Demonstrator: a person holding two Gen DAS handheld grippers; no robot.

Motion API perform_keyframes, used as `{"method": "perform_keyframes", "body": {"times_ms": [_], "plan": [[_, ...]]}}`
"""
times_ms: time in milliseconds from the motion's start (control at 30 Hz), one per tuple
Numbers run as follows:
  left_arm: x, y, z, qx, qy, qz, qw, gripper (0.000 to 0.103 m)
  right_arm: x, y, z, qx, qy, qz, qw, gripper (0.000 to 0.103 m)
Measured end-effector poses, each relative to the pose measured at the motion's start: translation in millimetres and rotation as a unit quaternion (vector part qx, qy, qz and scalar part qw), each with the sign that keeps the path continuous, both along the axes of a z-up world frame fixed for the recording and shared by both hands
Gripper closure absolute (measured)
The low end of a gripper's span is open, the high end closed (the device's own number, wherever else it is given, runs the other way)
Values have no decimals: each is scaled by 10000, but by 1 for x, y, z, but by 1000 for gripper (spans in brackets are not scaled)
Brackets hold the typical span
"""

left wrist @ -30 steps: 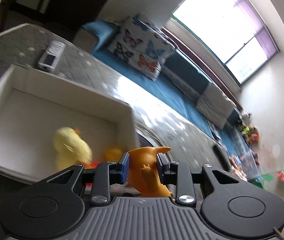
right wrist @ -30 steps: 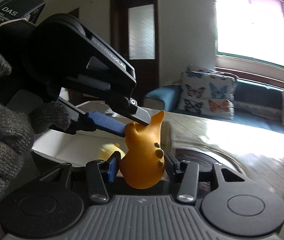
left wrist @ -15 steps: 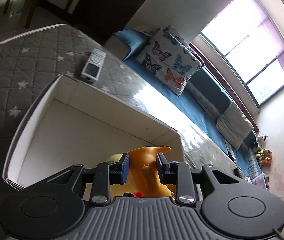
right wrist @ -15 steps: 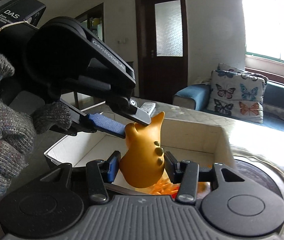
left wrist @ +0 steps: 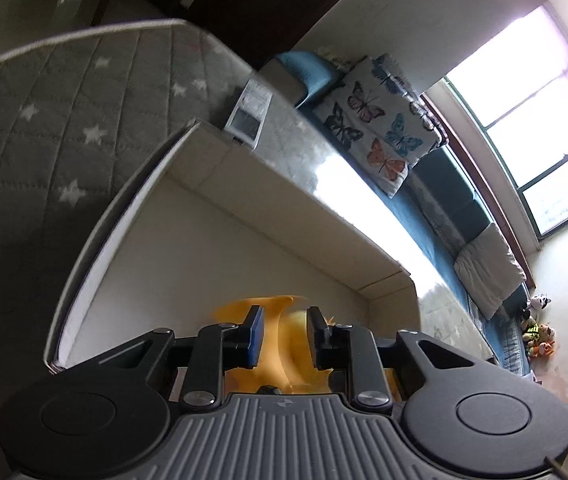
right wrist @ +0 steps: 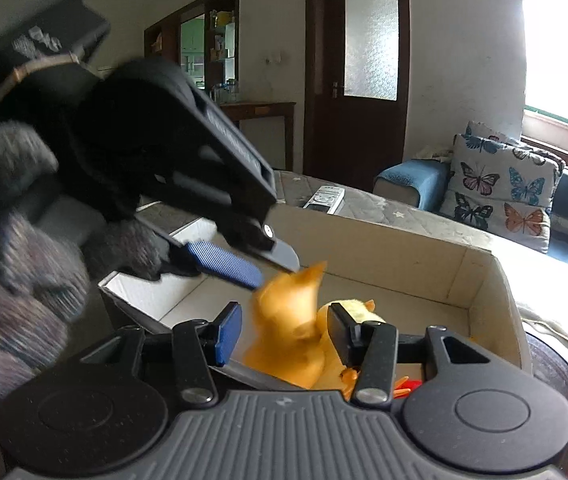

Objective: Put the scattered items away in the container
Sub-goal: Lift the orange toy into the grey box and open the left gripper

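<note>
Nearest the right wrist camera, the right gripper stands spread, its blue pad clear of the orange toy on one side and its black finger just beside it on the other. The toy is motion-blurred and sits low over the white box, so the step in hand reads as the release: the toy looks let go and dropping into the box. The left gripper also looks parted, with orange blur filling the gap between its fingers; whether the pads touch the toy cannot be told. Seen from the right wrist, that gripper and its gloved hand reach in over the box's near-left corner.

Inside the box, just behind the orange toy, lies a yellow plush duck, with small orange and red bits at the box's near edge. Beyond the box's far wall a remote control rests on the star-quilted grey cover. Farther still is a butterfly cushion on the blue sofa.

Next, both grippers probably need to lift clear of the box and go for another loose item.
</note>
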State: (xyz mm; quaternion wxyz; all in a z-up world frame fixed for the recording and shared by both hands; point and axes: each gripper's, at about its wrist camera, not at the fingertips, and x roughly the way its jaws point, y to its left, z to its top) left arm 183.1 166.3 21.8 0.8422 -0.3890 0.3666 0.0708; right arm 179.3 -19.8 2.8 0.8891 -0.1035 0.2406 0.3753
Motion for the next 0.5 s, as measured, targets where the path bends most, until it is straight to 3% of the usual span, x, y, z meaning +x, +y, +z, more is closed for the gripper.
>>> {"method": "perform_keyframes", "body": {"times_ms": [233,333,500], "plan": [[-3,-3,-5,25,25,-145,9999,78,-10,-4,-1,-13,-16,-120,9999,52],[-7,-7,-4,64,11,-251,9997,78,-19,-9,3,47,-57,-217,9997,33],[-17,-16,3,188,-108,-416,9989,73,-35,-19,9,67,-175,-342,9992,18]]}}
